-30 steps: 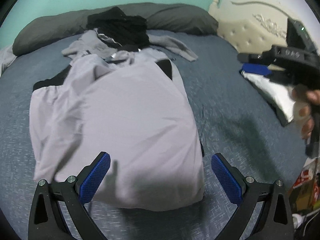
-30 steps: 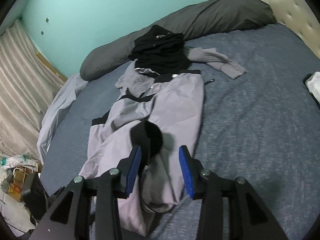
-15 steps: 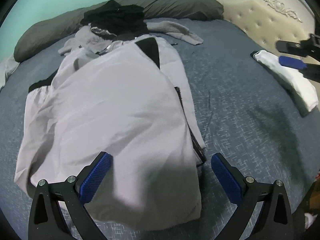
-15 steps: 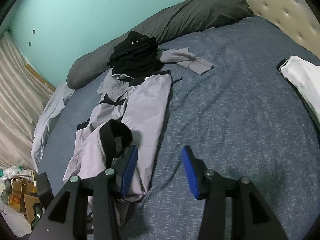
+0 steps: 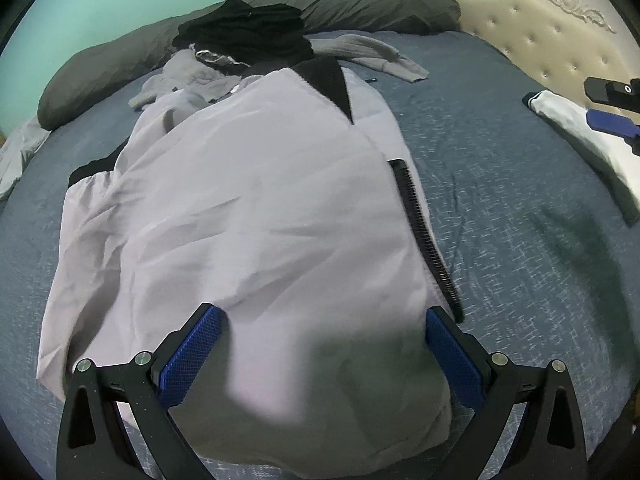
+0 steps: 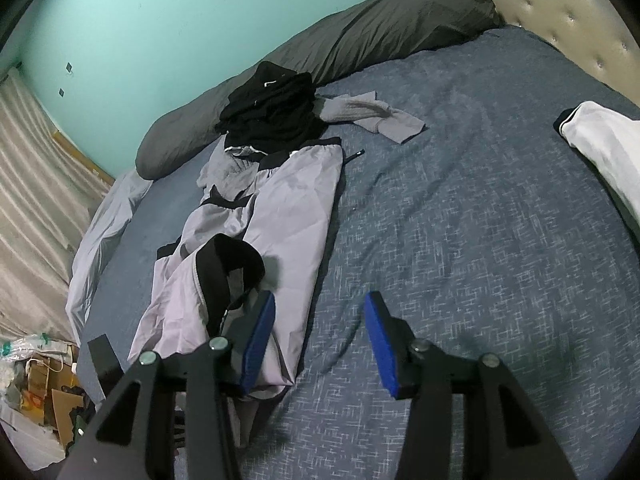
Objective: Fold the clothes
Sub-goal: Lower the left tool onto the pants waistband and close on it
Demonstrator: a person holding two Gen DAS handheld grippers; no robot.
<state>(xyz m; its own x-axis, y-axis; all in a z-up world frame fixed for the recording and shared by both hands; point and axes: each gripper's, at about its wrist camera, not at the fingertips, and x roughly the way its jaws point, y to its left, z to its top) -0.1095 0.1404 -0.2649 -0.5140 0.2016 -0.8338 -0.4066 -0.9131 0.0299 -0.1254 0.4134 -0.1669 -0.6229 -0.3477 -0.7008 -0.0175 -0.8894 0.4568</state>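
The bed with the blue-grey woven cover offers open room at 3 o'clock of the pale lilac-grey jacket with black ribbed trim; that stretch is bare up to the folded white garment with a dark edge lying near the cream tufted headboard. At 12 o'clock the long dark grey pillow runs along the teal wall, with the heap of black clothing and a grey knitted piece just in front of it.

The jacket lies spread flat, its zipper edge facing the open side.

Left claw: jaws wide, pointing steeply down over the jacket's near hem, the cloth between the blue pads but not pinched.

Right claw: jaws at medium width, nothing gripped. It is angled down over bare cover, the jacket at its 9 o'clock. Its left pad is just beside the jacket's black collar loop; contact cannot be told.
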